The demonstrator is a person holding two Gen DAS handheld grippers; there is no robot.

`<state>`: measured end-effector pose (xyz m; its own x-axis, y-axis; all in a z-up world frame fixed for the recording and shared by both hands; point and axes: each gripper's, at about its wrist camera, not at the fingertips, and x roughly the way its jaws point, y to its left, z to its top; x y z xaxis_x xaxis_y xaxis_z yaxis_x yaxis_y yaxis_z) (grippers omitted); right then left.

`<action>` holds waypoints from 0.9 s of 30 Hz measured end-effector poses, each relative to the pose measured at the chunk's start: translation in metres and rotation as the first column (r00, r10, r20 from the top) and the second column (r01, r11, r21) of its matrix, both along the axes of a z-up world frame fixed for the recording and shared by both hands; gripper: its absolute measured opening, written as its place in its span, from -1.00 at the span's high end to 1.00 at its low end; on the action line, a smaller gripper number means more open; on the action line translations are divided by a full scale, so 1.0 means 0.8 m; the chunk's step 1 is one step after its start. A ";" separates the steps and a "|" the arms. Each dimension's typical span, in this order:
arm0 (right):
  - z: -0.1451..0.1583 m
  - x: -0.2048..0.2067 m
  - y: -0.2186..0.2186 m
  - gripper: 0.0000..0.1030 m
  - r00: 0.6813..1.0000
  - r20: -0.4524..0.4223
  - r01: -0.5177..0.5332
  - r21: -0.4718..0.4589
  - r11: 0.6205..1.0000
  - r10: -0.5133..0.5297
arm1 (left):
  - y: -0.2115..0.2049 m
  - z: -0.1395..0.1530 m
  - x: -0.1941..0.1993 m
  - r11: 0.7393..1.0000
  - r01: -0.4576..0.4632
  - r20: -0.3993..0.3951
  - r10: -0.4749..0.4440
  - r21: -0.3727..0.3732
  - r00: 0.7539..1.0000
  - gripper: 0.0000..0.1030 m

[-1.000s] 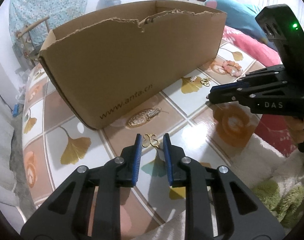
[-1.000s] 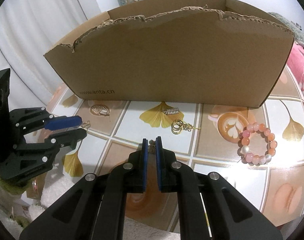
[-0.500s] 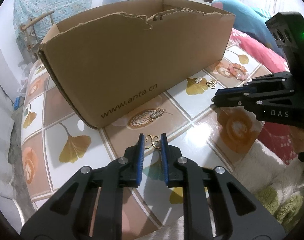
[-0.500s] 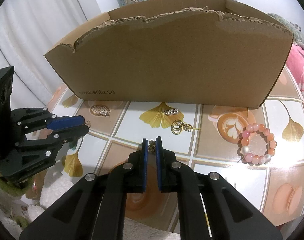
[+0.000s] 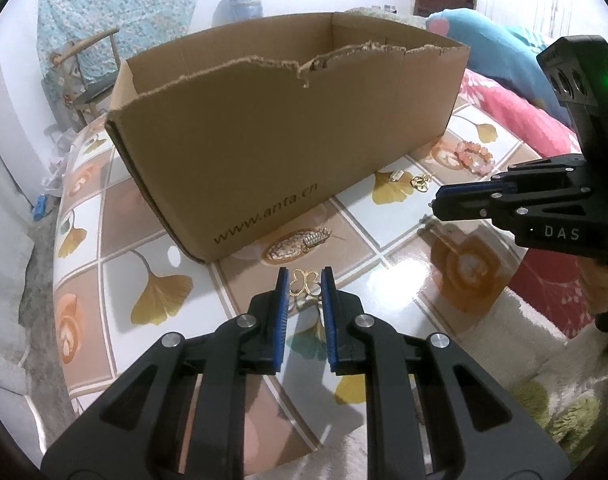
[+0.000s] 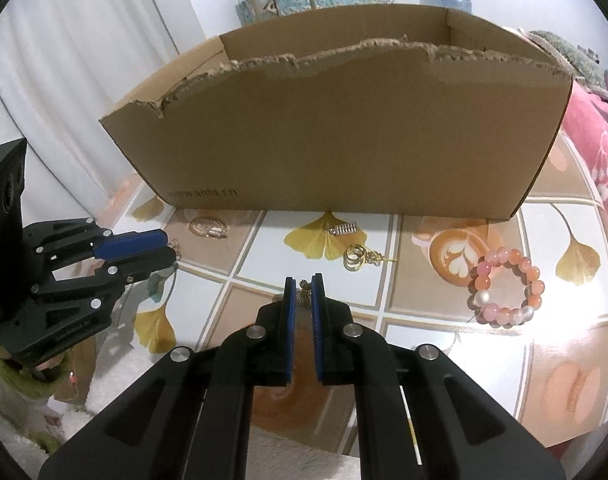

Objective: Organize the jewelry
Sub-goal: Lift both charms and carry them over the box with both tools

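box (image 6: 344, 140) behind on table (image 6: 444, 344) | bracelet (image 6: 504, 286) front-right | rings (image 6: 354, 258) front-centre

Cardboard box (image 6: 344, 128): plain brown. Tablecloth (image 6: 424, 320): white-lined tiles, yellow ginkgo leaves, latte prints. Bead bracelet (image 6: 504, 286), right: pink, orange, white. Gripper pads (image 5: 280, 320): blue.

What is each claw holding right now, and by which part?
Left claw, its jaws just closed in, pinches the gold butterfly charm by its two outer wing edges. Right claw is shut on a small bronze butterfly charm, gripped across its sides.
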<state>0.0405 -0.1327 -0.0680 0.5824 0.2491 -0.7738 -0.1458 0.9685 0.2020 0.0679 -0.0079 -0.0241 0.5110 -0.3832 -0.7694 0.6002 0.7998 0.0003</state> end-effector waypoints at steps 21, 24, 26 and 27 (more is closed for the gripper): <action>0.066 -0.045 -0.007 0.85 0.985 0.169 0.032 0.012 0.999 -0.033 | -0.008 0.085 -0.035 0.999 0.003 0.177 0.006 -0.050 0.984 0.71; 0.076 -0.052 -0.009 0.85 0.979 0.201 0.034 0.020 0.999 -0.037 | -0.012 0.097 -0.036 0.998 0.007 0.191 0.005 -0.064 0.982 0.71; 0.083 -0.056 -0.011 0.85 0.974 0.222 0.034 0.032 0.999 -0.040 | -0.016 0.106 -0.039 0.998 0.012 0.211 0.001 -0.058 0.978 0.71; 0.087 -0.057 -0.012 0.85 0.972 0.231 0.034 0.038 0.999 -0.042 | -0.017 0.111 -0.040 0.998 0.014 0.221 -0.001 -0.059 0.975 0.71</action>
<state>-0.0048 -0.1421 0.0019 0.7544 0.2469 -0.6082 -0.1561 0.9675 0.1992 0.0356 -0.0219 0.0646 0.6625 -0.4295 -0.6137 0.5968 0.7977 0.0860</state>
